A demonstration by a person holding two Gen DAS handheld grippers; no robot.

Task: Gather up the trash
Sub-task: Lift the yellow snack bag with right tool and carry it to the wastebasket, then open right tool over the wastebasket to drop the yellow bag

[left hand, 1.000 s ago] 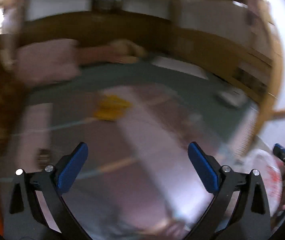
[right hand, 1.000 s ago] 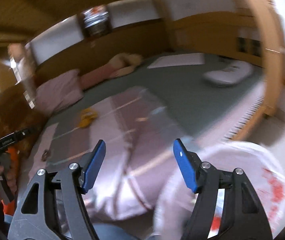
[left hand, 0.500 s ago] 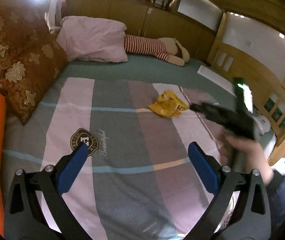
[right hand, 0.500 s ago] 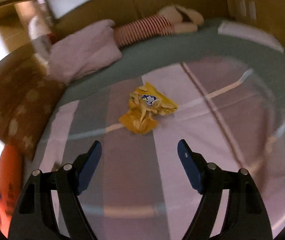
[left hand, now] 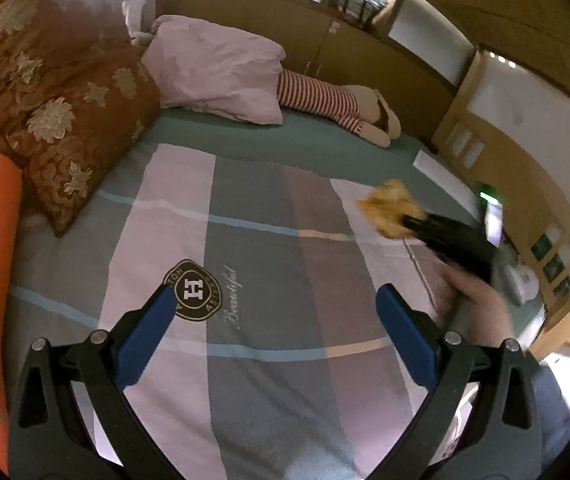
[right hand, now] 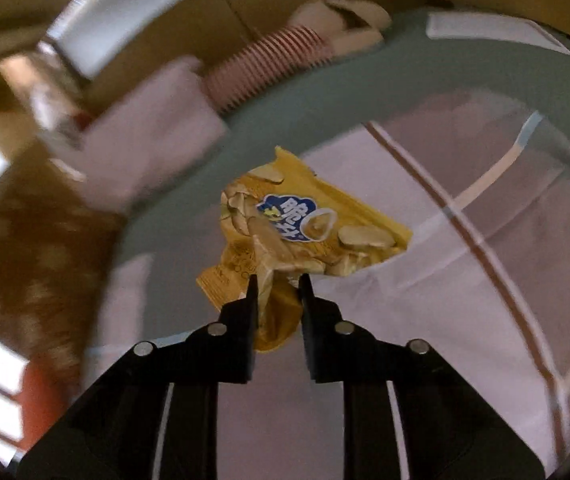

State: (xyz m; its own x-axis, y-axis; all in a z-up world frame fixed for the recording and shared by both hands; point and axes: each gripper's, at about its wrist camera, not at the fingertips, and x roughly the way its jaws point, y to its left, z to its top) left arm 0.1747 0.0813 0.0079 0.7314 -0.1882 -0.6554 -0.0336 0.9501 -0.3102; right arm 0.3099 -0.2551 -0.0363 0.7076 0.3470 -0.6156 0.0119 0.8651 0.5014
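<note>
Pick-up step: right gripper (right hand: 277, 282) jaws closing on the wrapper (right hand: 309, 232) between them, apparently pinched; left gripper (left hand: 273, 312) apart, empty; next, lift toward a bin.

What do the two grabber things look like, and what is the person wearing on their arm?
The left gripper has black triangular arms with silver bolts and bright blue pads. The right gripper is black too, with silver bolts; a green light glows on its back. The sleeve is dark grey-blue.
</note>
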